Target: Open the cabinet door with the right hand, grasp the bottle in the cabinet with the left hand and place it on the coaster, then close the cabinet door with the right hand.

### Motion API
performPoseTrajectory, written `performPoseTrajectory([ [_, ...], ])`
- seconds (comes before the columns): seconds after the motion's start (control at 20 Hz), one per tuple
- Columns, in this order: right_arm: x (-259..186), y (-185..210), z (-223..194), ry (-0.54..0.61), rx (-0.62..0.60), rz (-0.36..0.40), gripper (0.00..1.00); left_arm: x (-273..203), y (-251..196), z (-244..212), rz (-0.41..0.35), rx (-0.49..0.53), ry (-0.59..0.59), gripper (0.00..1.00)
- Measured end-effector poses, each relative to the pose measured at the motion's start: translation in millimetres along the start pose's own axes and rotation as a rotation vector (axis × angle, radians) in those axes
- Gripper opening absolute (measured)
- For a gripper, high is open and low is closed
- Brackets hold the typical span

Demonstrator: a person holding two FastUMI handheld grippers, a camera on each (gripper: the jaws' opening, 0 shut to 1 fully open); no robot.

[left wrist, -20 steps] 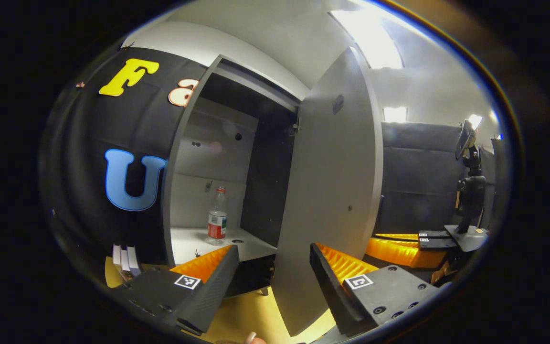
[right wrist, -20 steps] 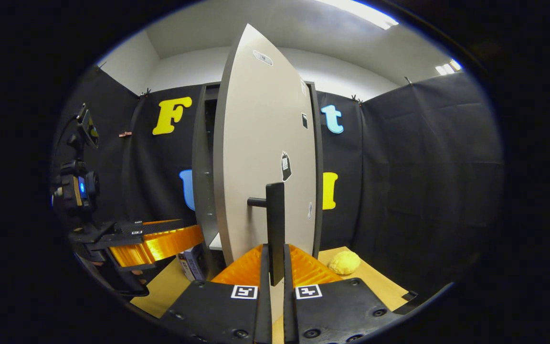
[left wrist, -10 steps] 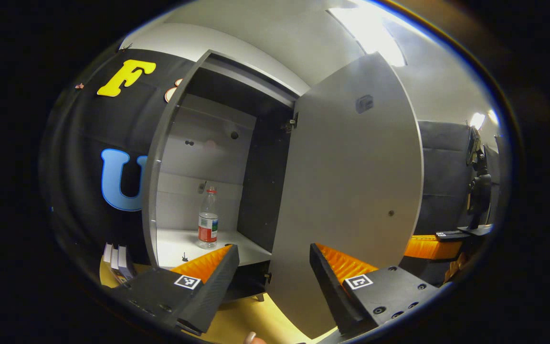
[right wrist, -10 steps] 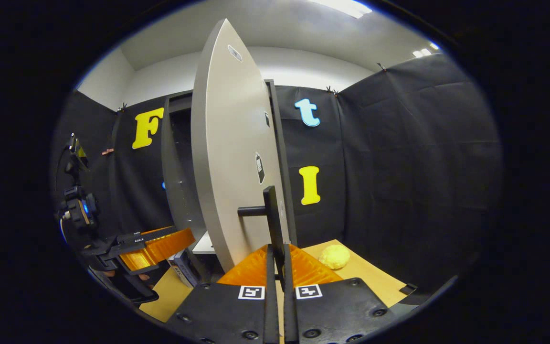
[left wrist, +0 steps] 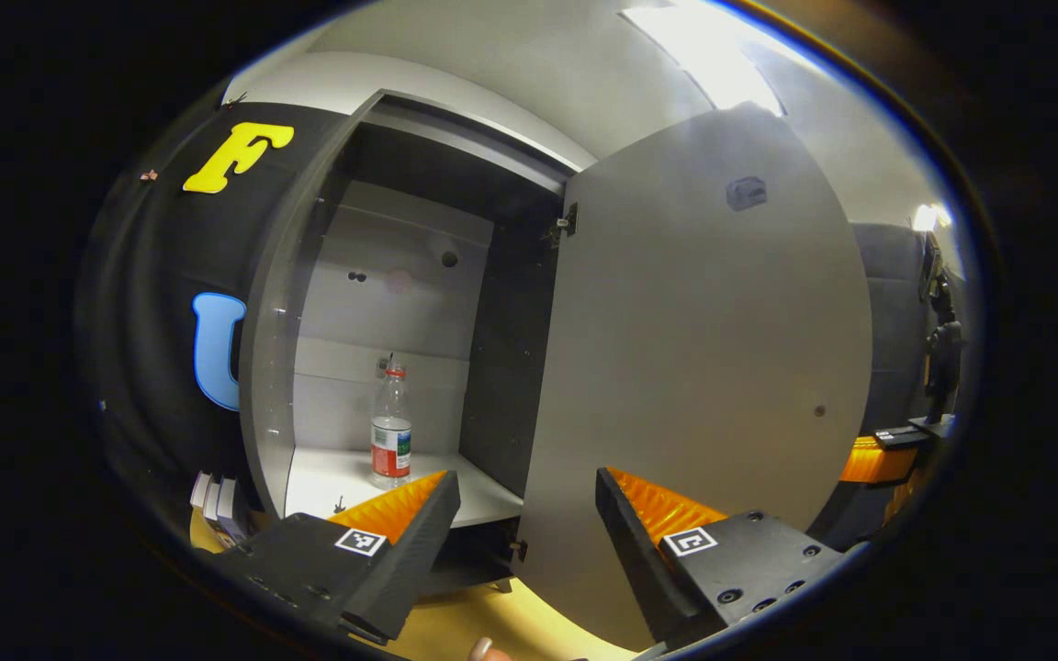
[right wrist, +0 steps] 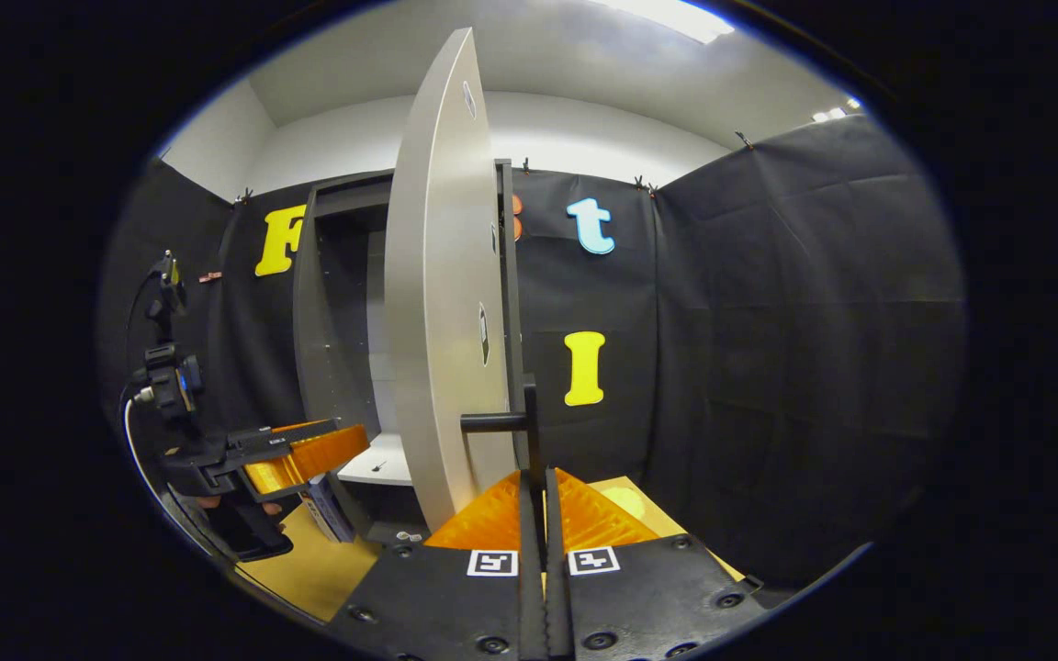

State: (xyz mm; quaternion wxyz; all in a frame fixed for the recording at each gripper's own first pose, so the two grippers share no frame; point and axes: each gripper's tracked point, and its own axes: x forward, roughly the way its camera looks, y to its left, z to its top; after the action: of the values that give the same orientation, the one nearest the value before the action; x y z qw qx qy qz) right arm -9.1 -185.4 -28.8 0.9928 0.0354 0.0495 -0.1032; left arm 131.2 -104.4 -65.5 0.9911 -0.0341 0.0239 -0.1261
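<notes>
The grey cabinet (left wrist: 400, 275) stands open. A clear bottle (left wrist: 390, 430) with a red cap and red label stands upright on its white shelf (left wrist: 327, 473). My left gripper (left wrist: 527, 500) is open in front of the cabinet, well short of the bottle, with nothing between its fingers. The door (left wrist: 703, 367) is swung wide to the right and appears edge-on (right wrist: 442, 303) in the right gripper view. My right gripper (right wrist: 536, 473) is shut on the dark bar handle (right wrist: 529, 427) of the door. A pale yellow round thing (right wrist: 625, 500), possibly the coaster, lies on the table behind the right fingers.
A wooden table (right wrist: 309, 569) carries the cabinet. A few books (left wrist: 217, 496) stand at the cabinet's left foot. The left gripper (right wrist: 295, 454) and a hand holding it are at the left of the right gripper view. Black cloth walls close the booth.
The door has swung further open with my right gripper shut on its handle. More of the cabinet's inside and the bottle are in sight from the left gripper, which stays open.
</notes>
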Motion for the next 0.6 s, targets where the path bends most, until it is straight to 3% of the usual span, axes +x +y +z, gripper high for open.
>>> performPoseTrajectory([
  [0.35, 0.8, -28.1, -0.1, 0.015, 0.018, 0.063, 0.05, 31.1, 18.9, -7.6, 0.084, 0.051, 0.009, 0.94],
  [0.6, -8.8, -55.9, -3.1, 0.043, 0.097, 0.066, 0.05, 56.4, 45.5, -9.1, 0.130, 0.070, 0.005, 0.94],
])
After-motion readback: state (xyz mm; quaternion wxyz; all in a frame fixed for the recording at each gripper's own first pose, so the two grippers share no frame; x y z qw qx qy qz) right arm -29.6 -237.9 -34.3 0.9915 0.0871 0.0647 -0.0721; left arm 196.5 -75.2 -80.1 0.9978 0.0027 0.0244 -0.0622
